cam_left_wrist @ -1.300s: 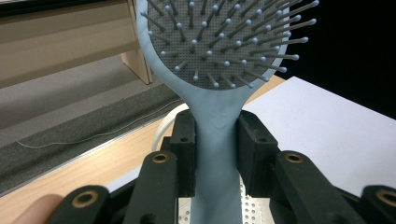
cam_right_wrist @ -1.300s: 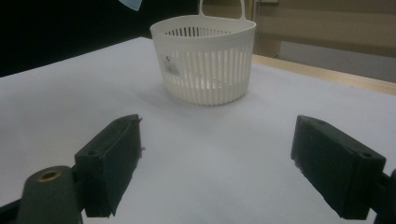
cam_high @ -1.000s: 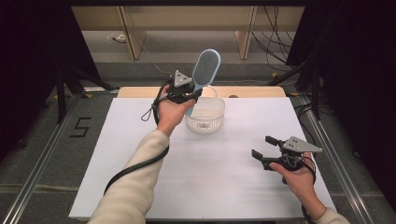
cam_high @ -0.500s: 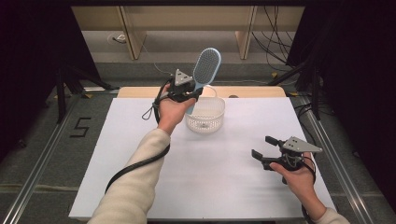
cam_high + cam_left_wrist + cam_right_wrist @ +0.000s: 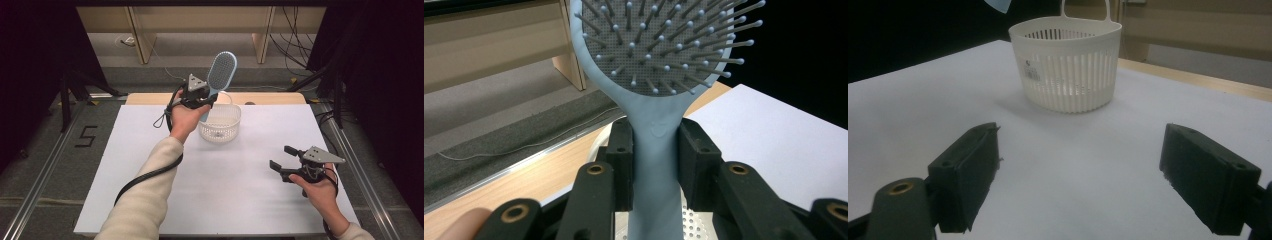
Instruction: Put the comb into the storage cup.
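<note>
The left gripper (image 5: 206, 98) is clenched on the handle of a pale blue hairbrush (image 5: 220, 76), its fingers (image 5: 620, 150) pressing the handle from both sides. The brush is held up in the air at the far side of the table (image 5: 125, 165), head raised and tilted to the right, bristles toward the person. Its handle end hangs over the far left rim of a white slotted basket (image 5: 220, 125), which stands on the table's far middle. The right gripper (image 5: 284, 162) rests near the right edge of the table, well apart from the basket, its fingers (image 5: 968, 175) spread wide with nothing between them, pointing toward the basket.
</note>
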Tool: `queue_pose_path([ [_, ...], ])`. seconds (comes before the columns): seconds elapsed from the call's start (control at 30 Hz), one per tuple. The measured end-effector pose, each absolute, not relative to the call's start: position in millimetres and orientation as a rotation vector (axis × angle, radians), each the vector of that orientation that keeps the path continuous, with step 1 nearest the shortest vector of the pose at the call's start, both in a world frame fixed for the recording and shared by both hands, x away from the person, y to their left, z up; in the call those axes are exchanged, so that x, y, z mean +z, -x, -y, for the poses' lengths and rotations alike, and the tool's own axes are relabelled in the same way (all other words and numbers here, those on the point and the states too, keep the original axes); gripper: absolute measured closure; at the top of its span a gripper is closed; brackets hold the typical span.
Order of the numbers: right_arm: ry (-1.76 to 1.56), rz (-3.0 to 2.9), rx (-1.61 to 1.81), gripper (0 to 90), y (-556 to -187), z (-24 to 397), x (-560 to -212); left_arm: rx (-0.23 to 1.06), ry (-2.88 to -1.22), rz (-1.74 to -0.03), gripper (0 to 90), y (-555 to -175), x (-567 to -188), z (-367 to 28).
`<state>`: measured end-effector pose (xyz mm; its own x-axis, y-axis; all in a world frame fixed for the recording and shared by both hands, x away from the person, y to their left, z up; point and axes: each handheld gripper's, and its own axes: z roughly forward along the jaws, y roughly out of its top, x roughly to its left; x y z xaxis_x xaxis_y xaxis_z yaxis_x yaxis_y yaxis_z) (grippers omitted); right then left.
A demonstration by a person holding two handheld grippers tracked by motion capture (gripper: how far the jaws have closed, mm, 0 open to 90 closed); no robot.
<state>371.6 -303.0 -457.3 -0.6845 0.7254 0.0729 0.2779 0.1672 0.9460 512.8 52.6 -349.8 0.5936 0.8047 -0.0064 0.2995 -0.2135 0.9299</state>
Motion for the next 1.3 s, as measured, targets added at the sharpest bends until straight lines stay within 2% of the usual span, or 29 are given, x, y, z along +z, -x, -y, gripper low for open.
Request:
queue_pose_path([
  [1.3,-0.950,-2.050,1.530,17.1,-371.5,303.5,-457.1,0.605,-1.774,-0.906,70.0,-522.2,-351.4,-45.7],
])
